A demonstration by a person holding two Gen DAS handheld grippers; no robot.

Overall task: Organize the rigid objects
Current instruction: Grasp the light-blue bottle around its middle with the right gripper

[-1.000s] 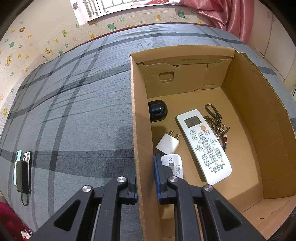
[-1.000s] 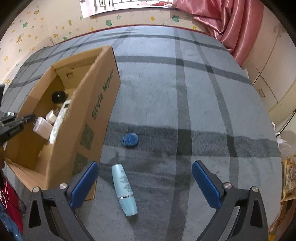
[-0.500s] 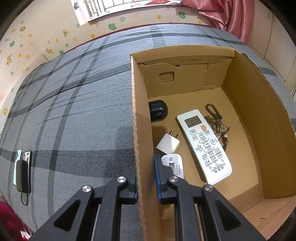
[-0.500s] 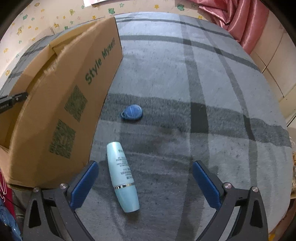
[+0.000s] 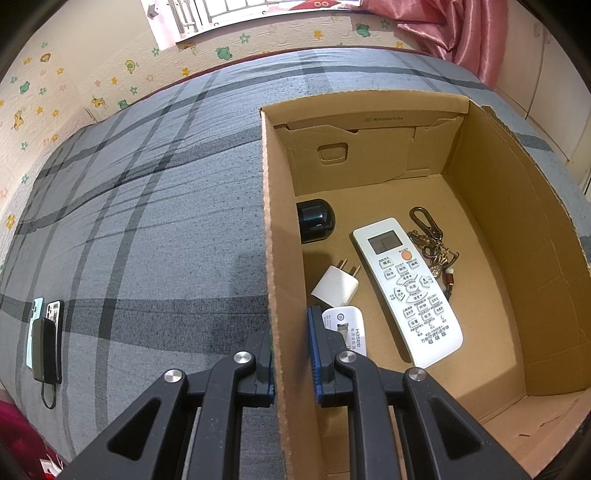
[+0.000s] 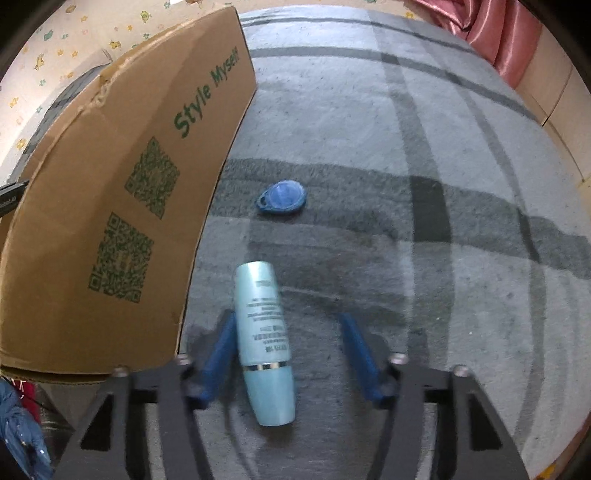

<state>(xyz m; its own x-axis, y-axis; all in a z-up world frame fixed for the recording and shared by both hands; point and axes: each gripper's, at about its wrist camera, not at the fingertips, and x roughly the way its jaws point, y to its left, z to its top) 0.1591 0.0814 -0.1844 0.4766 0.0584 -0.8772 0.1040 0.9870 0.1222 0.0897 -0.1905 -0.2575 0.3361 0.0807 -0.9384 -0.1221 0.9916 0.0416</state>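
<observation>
Cardboard box wall pinched by left gripper, right gripper closing around bottle

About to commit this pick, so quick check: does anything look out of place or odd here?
The pale blue bottle lies off-centre between the closing right claw fingers, hard against the left one, with a gap on the right. A blue tag also sits loose on the bed. The left claw clamps the box wall. Nothing is spilled.

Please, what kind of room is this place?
Probably a bedroom, perhaps a child's: the cardboard box sits on a grey plaid bedspread, behind it is cartoon animal wallpaper, and a pink curtain hangs nearby.
</observation>
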